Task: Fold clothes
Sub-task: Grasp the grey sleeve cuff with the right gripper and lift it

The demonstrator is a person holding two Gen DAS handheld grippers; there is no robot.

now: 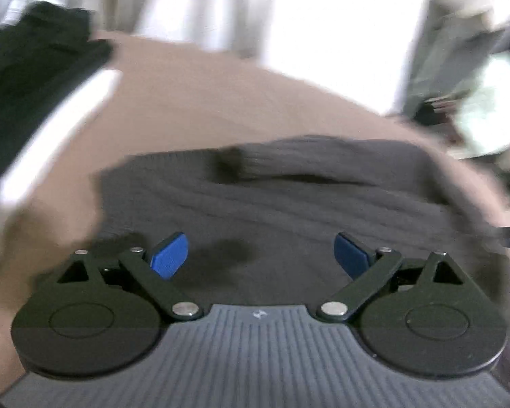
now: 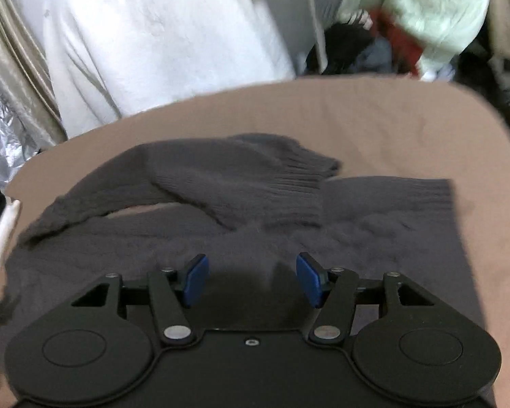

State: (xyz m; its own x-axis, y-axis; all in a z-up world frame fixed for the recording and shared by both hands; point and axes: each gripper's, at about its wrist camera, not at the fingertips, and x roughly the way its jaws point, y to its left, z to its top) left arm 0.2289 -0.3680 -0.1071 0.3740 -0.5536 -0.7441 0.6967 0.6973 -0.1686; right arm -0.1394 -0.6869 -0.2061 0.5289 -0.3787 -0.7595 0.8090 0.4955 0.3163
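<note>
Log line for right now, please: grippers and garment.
left gripper: open, empty | right gripper: open, empty | grey sweater: on tan surface, sleeves folded across

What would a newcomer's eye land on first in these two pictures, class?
First, the dark grey knitted sweater spread on the tan cloth-covered surface, one ribbed sleeve folded across its body. Next, the blue-padded right gripper and left gripper, both open above the knit, holding nothing. Behind hang white curtains.
</note>
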